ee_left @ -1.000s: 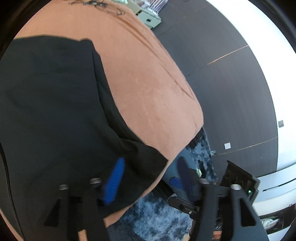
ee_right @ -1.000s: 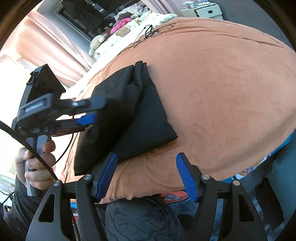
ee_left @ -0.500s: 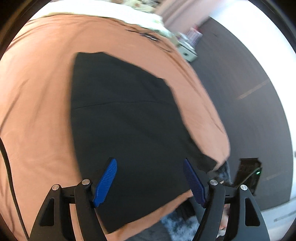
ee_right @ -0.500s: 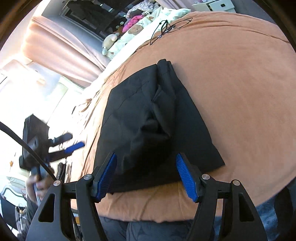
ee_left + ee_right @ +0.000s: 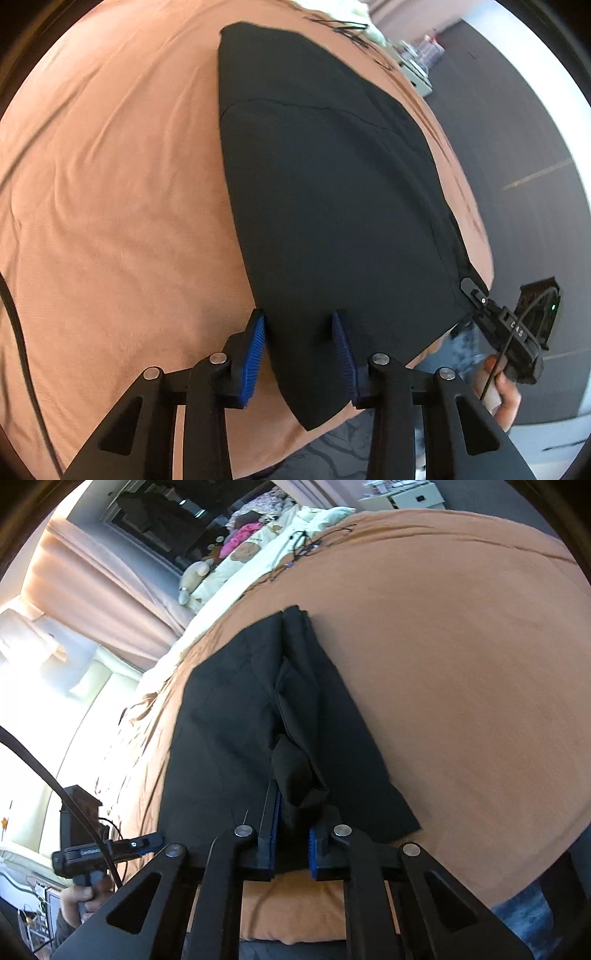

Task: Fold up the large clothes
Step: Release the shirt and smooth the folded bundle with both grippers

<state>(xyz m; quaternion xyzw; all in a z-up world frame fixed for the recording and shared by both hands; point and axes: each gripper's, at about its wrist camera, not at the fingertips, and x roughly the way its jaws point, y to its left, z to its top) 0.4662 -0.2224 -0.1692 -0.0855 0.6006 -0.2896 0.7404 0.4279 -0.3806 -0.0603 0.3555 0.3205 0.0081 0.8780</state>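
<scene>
Black garment (image 5: pixel 332 206), just one: right gripper (image 5: pixel 291 834) pinches its bunched fold, left gripper (image 5: pixel 299 347) half-spread.

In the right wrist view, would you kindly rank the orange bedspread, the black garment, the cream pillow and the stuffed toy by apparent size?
Largest to smallest as they look:
1. orange bedspread
2. black garment
3. cream pillow
4. stuffed toy
The pillow and toy lie far from the camera, so their true sizes are uncertain.

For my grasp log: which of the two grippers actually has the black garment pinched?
The right gripper: its blue pads are shut on a bunched fold of the black garment. The left gripper is open, straddling the near edge.
</scene>
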